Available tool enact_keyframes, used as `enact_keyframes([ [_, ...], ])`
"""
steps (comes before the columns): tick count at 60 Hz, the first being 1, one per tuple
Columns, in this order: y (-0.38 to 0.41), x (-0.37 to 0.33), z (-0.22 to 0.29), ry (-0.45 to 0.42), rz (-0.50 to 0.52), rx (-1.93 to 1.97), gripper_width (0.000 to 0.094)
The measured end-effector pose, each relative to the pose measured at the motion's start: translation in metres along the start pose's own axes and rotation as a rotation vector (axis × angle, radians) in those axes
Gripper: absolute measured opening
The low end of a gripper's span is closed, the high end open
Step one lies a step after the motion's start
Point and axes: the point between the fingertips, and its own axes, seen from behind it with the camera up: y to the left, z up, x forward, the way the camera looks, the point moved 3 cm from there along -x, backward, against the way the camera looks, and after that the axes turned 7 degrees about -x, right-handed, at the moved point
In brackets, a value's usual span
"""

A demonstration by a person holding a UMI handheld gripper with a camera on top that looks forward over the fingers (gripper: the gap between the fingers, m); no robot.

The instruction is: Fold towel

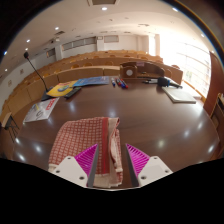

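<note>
A red-and-white checked towel (80, 138) lies on the dark brown table (150, 115), just ahead of the fingers. My gripper (111, 160) has its two magenta pads (88, 157) on either side of a bunched, raised edge of the towel. Both fingers press on that fold of cloth. The rest of the towel spreads to the left of the fingers and looks doubled over. The part of the towel under the fingers is hidden.
Beyond the towel the table holds a yellow and blue object (62, 89), a dark box-like thing (140, 71), a flat white tray (180, 95) and papers (42, 108). Wooden benches (60, 75) curve along the room's back.
</note>
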Motion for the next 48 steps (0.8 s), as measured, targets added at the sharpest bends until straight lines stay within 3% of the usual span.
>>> enact_keyframes([
  [4, -0.023, -0.007, -0.003, -0.017, -0.058, -0.033, 0.0752],
  [7, -0.03, -0.014, 0.003, -0.031, -0.078, -0.057, 0.0844],
  [26, -0.006, -0.1, 0.017, -0.13, -0.071, -0.117, 0.085],
  [48, 0.042, -0.253, -0.039, -0.158, -0.113, -0.118, 0.085],
])
